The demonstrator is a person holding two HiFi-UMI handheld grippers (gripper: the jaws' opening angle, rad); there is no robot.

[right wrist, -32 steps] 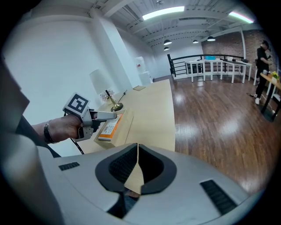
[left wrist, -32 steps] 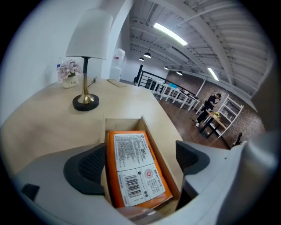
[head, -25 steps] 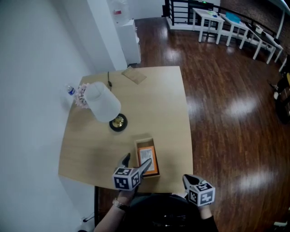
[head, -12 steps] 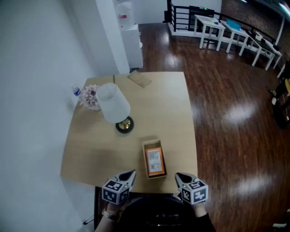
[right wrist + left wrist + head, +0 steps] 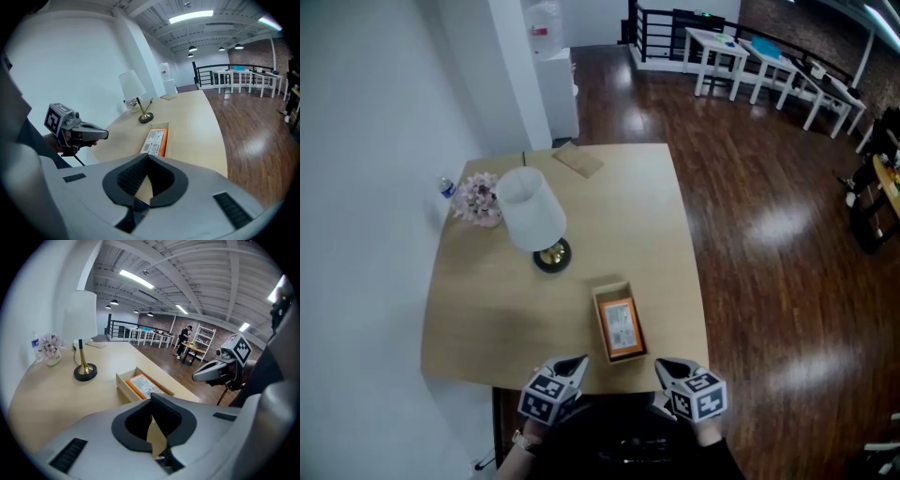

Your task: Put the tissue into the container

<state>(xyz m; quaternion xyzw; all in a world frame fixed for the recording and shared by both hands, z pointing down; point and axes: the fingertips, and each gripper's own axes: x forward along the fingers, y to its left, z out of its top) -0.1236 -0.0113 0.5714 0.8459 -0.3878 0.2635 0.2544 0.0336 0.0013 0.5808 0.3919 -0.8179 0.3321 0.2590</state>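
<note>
Because the orange tissue pack (image 5: 621, 327) already lies flat, label up, inside the open wooden container (image 5: 607, 287), the task looks complete or nearly so. The container stands on the bench (image 5: 487, 309) near its front edge, between the two grippers and just ahead of them.

The left gripper (image 5: 575, 362) is fully closed, its pads meeting with nothing between them. The right gripper (image 5: 664, 366) is likewise closed and empty. Both hang at the bench's front edge, apart from the container, one to each side.

**Hazards (judged).**
- The container sits close to the front edge, so a gripper swung inward or drawn carelessly across it could nudge it askew or off the bench.
- A closed gripper tip catching the container's wall could tip it and spill the pack.
- The lamp (image 5: 531, 210) stands beyond the container, so a long forward reach could strike its shade or base.
- The pack appears to sit within the walls. Whether it lies fully down cannot be told, and if it stands proud, a passing gripper could drag it out.

**Count.**
- Two grippers.
- One container.
- One tissue pack.
- One lamp.
- One small pot of flowers (image 5: 478, 198) at the bench's far left.
- One bottle (image 5: 445, 187) beside it, near the wall.
- One flat brown pad (image 5: 578, 158) at the far edge.
</note>
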